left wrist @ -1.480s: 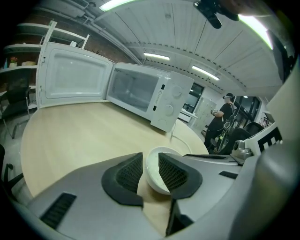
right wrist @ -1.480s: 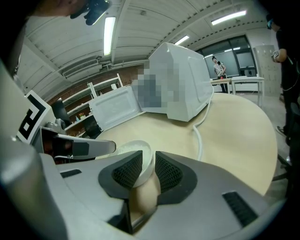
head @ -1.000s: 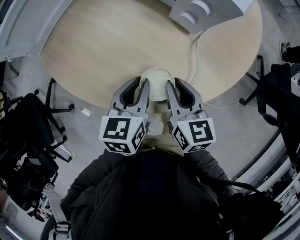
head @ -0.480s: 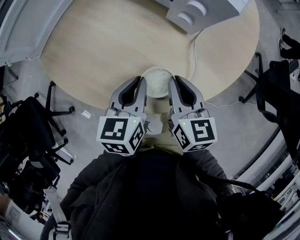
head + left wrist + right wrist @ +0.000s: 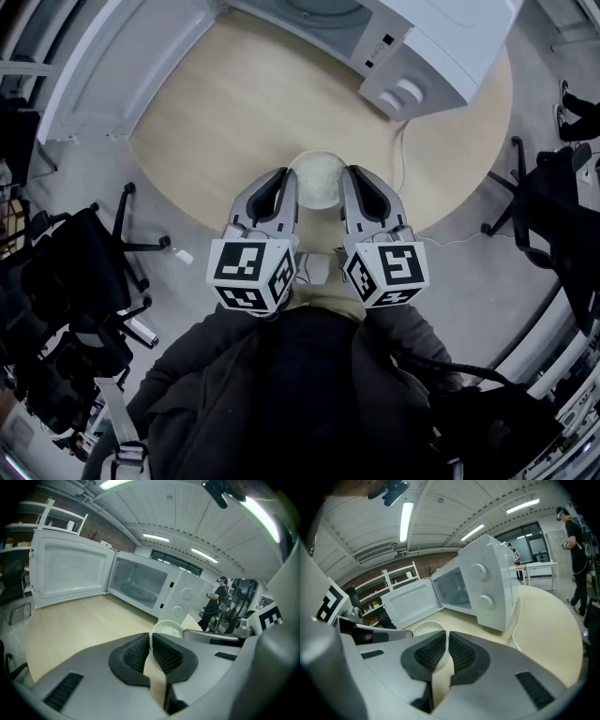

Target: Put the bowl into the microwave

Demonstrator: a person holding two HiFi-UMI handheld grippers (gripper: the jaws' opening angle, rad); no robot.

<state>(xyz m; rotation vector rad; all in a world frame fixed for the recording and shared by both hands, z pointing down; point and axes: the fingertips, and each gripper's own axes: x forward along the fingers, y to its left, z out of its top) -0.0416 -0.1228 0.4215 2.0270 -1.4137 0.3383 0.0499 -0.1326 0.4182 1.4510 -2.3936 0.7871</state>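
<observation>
At far left I'm seeing a dark chair (image 5: 84,253) standing on the floor beside the round table (image 5: 216,112). Next along, my left gripper (image 5: 282,180) is clamping the bowl (image 5: 317,178) by its left rim. In the left gripper view the ribbed pads (image 5: 133,653) are pressing together on the thin white wall, with the bowl's mouth showing just beyond them and something white lying inside. The bowl is sitting between the two grippers, over the near edge of the table and well short of the microwave (image 5: 412,42). I cannot tell whether it is clear of the tabletop. My right gripper (image 5: 351,180) is taking the opposite rim: its jaws have just been closing, and in the right gripper view they are pinching that rim, nearly together. Further right and back, the microwave is standing at the far side of the table with its door (image 5: 70,571) hanging wide open, the cavity showing and two round dials on the panel. A white cord (image 5: 515,632) is trailing from it across the tabletop. At far right a second chair (image 5: 553,206) is standing off the table, and a person (image 5: 576,531) in dark clothes is standing in the background
</observation>
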